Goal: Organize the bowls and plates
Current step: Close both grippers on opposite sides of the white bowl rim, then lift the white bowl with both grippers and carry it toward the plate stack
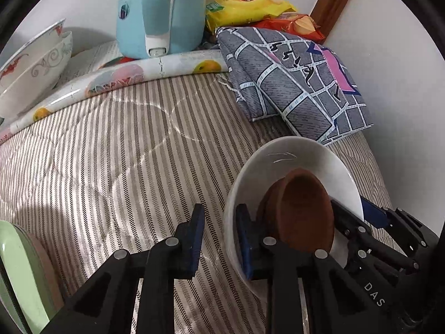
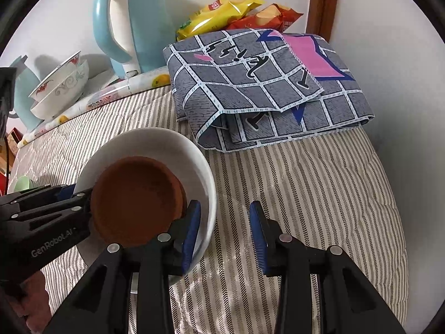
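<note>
A white bowl with a brown dish inside it sits over the striped bed cover. My left gripper is open, its jaws straddling the bowl's left rim. My right gripper is open, its jaws straddling the bowl's right rim. Each gripper shows in the other view: the right one and the left one. Two stacked patterned bowls stand at the back left.
A light blue kettle stands at the back on a fruit-print cloth. A folded grey checked cloth and snack bags lie at the back right. A green dish is at the left.
</note>
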Demonstrator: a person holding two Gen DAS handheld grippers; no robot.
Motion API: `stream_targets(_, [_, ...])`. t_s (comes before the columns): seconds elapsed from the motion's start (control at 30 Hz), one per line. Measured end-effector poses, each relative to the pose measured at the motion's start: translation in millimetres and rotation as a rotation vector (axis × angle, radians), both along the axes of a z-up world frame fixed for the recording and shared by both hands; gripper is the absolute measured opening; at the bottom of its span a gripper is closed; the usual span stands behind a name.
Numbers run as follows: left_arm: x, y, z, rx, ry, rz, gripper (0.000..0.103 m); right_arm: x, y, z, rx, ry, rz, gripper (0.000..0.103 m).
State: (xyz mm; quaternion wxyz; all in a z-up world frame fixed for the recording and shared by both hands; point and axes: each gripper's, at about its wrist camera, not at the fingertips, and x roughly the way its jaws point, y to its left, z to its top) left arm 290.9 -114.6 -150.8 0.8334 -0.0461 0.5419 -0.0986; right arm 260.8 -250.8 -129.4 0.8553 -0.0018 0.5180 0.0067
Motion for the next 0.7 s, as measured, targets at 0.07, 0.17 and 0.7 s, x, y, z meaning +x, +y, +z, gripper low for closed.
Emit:
stream_targets(0.07, [-0.7, -2.0, 0.7, 0.016, -0.010, -0.004, 0.023, 0.5, 0.7, -0.3, 0.000, 0.000, -0.004, 0.036])
stream_targets(0.17, [-0.6, -2.9, 1.1, 0.018, -0.014, -0.003, 0.022, 1.3, -1.1, -0.9, 0.012, 0.001, -0.013, 0.037])
stream_targets(0.7, [-0.3, -1.0, 0.9, 0.004, -0.007, -0.007, 0.020, 5.3, -1.6, -5.3, 0.049, 0.033, -0.040, 0.038])
